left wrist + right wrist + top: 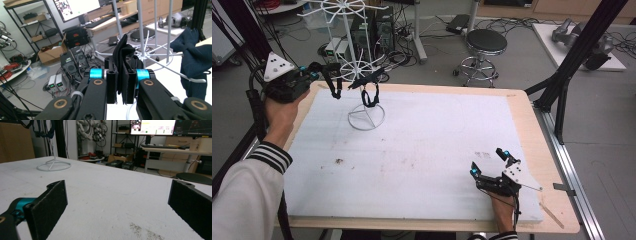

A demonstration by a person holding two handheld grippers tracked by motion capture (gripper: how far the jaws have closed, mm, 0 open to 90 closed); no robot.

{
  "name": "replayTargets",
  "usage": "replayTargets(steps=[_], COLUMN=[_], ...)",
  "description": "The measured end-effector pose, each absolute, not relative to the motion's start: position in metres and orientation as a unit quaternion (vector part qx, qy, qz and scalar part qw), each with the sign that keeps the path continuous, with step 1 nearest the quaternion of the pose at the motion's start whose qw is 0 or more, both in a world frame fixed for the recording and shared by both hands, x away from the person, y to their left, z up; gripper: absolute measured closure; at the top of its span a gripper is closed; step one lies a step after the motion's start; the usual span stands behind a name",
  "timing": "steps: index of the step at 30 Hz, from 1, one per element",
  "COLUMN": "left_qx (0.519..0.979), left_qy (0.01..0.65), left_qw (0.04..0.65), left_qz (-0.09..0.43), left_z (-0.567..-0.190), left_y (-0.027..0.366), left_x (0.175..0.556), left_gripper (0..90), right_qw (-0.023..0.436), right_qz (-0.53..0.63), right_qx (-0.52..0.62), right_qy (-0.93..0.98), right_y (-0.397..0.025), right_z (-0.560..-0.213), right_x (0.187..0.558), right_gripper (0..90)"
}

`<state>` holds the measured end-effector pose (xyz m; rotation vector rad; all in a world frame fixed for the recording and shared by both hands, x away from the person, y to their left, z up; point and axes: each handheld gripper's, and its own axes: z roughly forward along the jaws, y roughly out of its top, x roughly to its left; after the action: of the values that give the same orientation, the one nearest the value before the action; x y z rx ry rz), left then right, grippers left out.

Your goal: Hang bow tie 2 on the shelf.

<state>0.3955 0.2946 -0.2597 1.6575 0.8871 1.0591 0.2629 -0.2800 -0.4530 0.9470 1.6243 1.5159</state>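
We count two grippers at the table. The left gripper (332, 82) is raised above the far left corner of the white foam-covered worktop (422, 150), and its two black jaws are pinched narrowly on one folded strip of black fabric (123, 67), which stands up between the pads in the left gripper view. In the high view this strip appears as a thin dark band hanging from the jaws, just beside the tall white wire rack (362, 70).

That rack is one piece: a slim upright pole with spoked wire rings at different heights and one round wire base (366, 116) resting on the worktop near its far left corner. From one of its horizontal prongs hangs a second dark cloth item, a navy blue bow-shaped piece (193, 60), to the right of the held strip in the left gripper view. In the high view we see a dark looped item (370, 95) dangling from the rack above the base. So we count two dark fabric pieces: one gripped, one on the rack.

The right gripper (490, 162) rests low near the near right corner of the worktop, its two felt-faced jaws spread wide with nothing between them, well apart from the rack.
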Motion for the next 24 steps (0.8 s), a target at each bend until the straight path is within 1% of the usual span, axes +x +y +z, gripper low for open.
replayTargets(steps=[12,17,19,20,23,24], left_qx=[0.686,0.690,0.690,0.691,0.697,0.698], left_qy=[0.355,0.350,0.352,0.354,0.353,0.351], left_qw=[0.472,0.473,0.477,0.476,0.477,0.479], left_qz=[0.425,0.421,0.415,0.412,0.402,0.400], left_z=[-0.2594,-0.2592,-0.2596,-0.2599,-0.2610,-0.2613], left_y=[0.2896,0.2877,0.2869,0.2863,0.2851,0.2851], left_x=[0.3934,0.3919,0.3912,0.3908,0.3898,0.3897], left_gripper=[82.6,79.8,76.3,71.6,62.0,56.6], right_qw=[0.356,0.357,0.356,0.356,0.356,0.356], right_qz=[0.586,0.586,0.586,0.586,0.587,0.586], right_qx=[0.366,0.366,0.366,0.366,0.369,0.368], right_qy=[0.629,0.629,0.629,0.629,0.627,0.628], right_y=[-0.2800,-0.2801,-0.2800,-0.2801,-0.2799,-0.2800], right_z=[-0.4531,-0.4531,-0.4530,-0.4531,-0.4531,-0.4531], right_x=[0.2629,0.2629,0.2629,0.2630,0.2634,0.2632], right_gripper=[1.6,1.6,1.6,1.6,1.6,1.7])
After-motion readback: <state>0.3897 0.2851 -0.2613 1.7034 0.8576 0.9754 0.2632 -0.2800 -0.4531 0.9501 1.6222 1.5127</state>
